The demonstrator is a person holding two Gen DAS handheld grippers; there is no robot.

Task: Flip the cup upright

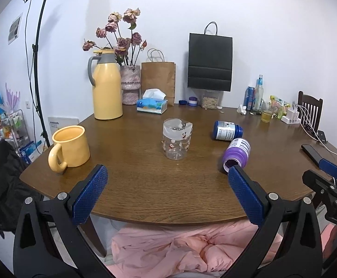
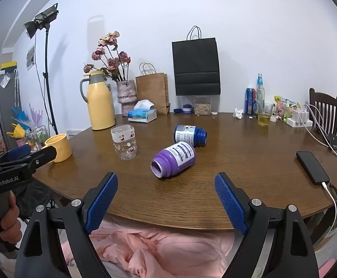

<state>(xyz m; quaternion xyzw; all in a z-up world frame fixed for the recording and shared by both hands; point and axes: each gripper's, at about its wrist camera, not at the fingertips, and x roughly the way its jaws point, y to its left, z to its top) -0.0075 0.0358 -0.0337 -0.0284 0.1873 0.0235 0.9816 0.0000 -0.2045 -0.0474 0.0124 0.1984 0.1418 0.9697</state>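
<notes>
Both my claws hang wide and empty over the near edge of the brown wooden table (image 1: 168,197): my left gripper (image 1: 167,178) points at the clear plastic cup with small cartoon prints (image 1: 176,140), my right gripper (image 2: 166,185) at the purple plastic bottle lying on its side (image 2: 173,159). The cup is my landmark. It stands near the table's middle, well beyond my left fingertips (image 1: 100,173), and it looks inverted to me, with the rounded base up and the narrower end on the wood, though the clear wall makes that hard to be sure of. Left of the cup sits a yellow ceramic mug (image 1: 70,147), upright. Right of the cup the purple bottle lies open-mouthed toward me, and just behind that a dark blue bottle (image 1: 226,131) lies on its side too. Behind the cup stand a tall yellow thermos jug (image 1: 106,85) and a tissue box (image 1: 152,104).

I judge the cup light, thin and slick, likely to flex or skid, so I would pinch it gently across the mid-wall before turning it
</notes>
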